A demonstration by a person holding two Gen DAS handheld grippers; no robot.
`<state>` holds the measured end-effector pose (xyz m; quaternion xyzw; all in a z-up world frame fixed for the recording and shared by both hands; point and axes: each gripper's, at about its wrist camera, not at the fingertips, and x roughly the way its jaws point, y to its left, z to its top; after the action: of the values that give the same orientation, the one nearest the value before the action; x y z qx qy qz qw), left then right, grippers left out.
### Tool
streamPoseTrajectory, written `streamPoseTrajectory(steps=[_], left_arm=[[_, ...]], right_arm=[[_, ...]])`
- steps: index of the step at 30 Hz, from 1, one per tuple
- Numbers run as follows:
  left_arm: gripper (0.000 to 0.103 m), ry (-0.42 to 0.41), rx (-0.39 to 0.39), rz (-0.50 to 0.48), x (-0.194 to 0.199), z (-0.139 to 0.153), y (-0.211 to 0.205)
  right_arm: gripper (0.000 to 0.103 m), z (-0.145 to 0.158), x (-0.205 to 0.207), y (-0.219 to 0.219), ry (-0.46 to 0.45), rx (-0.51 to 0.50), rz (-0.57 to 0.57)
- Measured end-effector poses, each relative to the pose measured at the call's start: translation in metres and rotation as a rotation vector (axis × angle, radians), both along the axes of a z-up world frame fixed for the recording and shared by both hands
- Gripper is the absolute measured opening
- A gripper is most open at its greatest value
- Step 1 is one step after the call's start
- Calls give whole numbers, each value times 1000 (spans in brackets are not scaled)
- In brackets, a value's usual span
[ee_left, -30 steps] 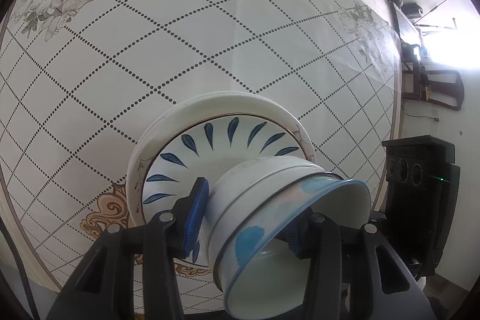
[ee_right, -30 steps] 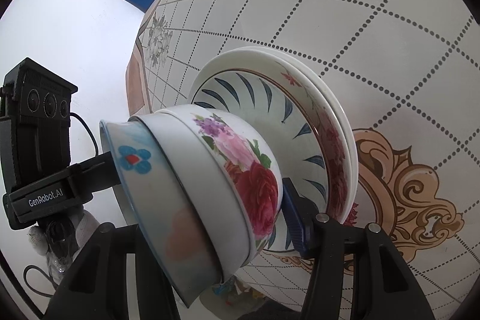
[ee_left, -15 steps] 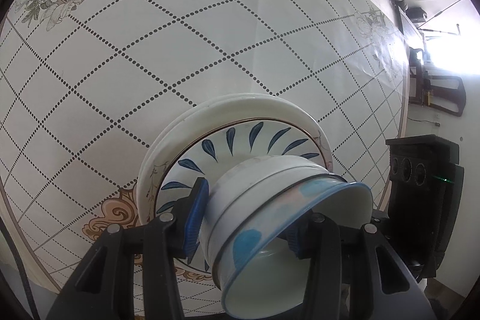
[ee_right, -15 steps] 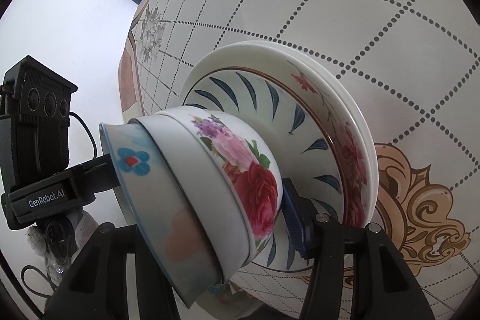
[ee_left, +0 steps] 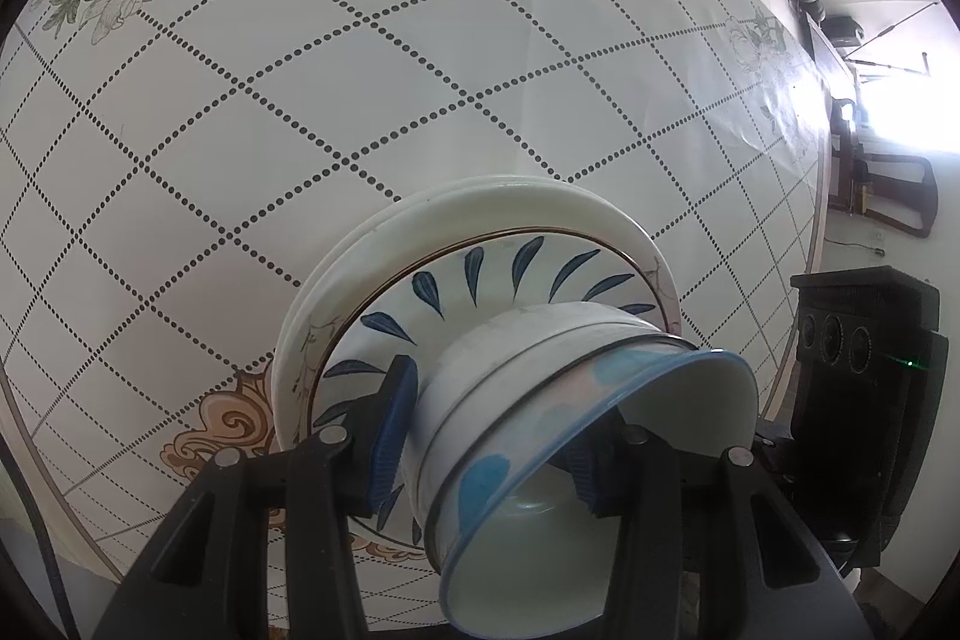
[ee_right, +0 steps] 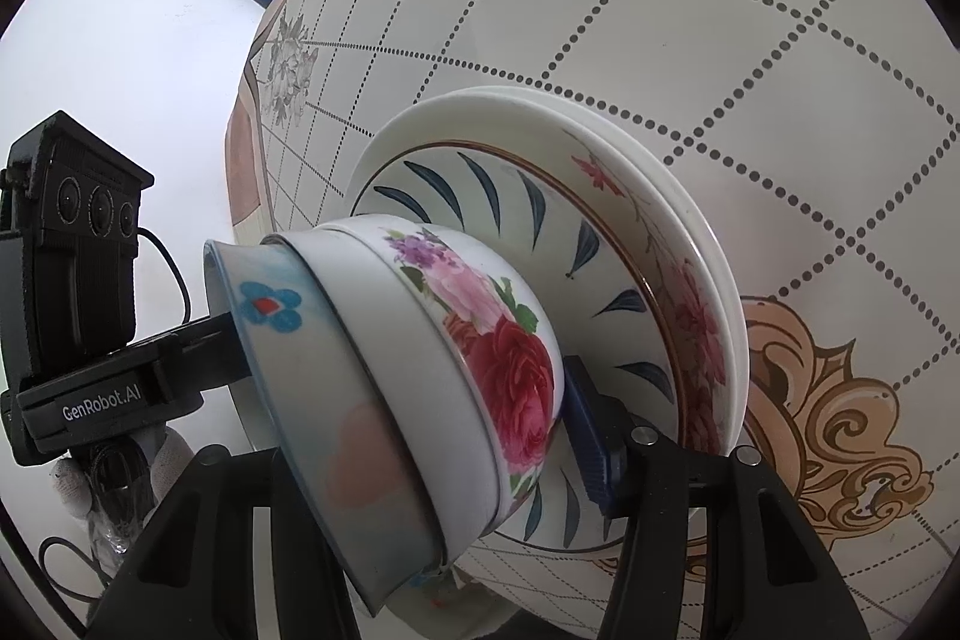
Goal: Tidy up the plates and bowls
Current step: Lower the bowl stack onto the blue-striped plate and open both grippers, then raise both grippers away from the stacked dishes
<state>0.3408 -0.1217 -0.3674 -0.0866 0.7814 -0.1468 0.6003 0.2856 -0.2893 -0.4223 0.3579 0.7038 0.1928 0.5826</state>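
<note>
Table (ee_left: 300,100): round, covered in a white cloth with a dotted diamond grid, grey flower prints, tan scrollwork at the near edge.

Plate stack (ee_left: 510,214): sits on the cloth near that scrollwork. Plain white plates underneath; the plate with blue leaf strokes (ee_right: 480,184) lies on top, a brown line just outside its rim.

Bowl stack (ee_left: 540,400): three nested bowls, held above the plates. The innermost has a blue rim (ee_left: 600,520); the outermost carries red and pink roses (ee_right: 510,358). Whether the rose bowl's foot touches the leaf plate cannot be told; the bowls hide the contact.

Left gripper (ee_left: 486,436): clamped across the bowl stack, one blue pad (ee_left: 393,424) flat on the outer wall, the other inside the blue-rimmed bowl.

Right gripper (ee_right: 456,436): also pinching the bowl stack, its blue pad (ee_right: 585,436) against the rose bowl near the base. Its other finger is hidden behind the bowls.
</note>
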Motion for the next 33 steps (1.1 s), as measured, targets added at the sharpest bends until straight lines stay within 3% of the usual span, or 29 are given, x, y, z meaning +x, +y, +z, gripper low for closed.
streamPoseTrajectory(steps=[11,18,24,29,33], left_arm=[[42,1,20,26,-3,5,7],[43,-113,119,30,-10,35,7],[44,-260,223,12,-25,74,6],[44,-368,263,1,-46,107,6],[53,-423,247,13,-66,127,6]], right_arm=[[56,2,0,4,13,-25,-3],[57,22,-2,4,-28,-122,11],[59,67,-6,6,-149,-344,101],[61,110,-19,8,-254,-529,147],[77,140,-37,8,-318,-631,164]])
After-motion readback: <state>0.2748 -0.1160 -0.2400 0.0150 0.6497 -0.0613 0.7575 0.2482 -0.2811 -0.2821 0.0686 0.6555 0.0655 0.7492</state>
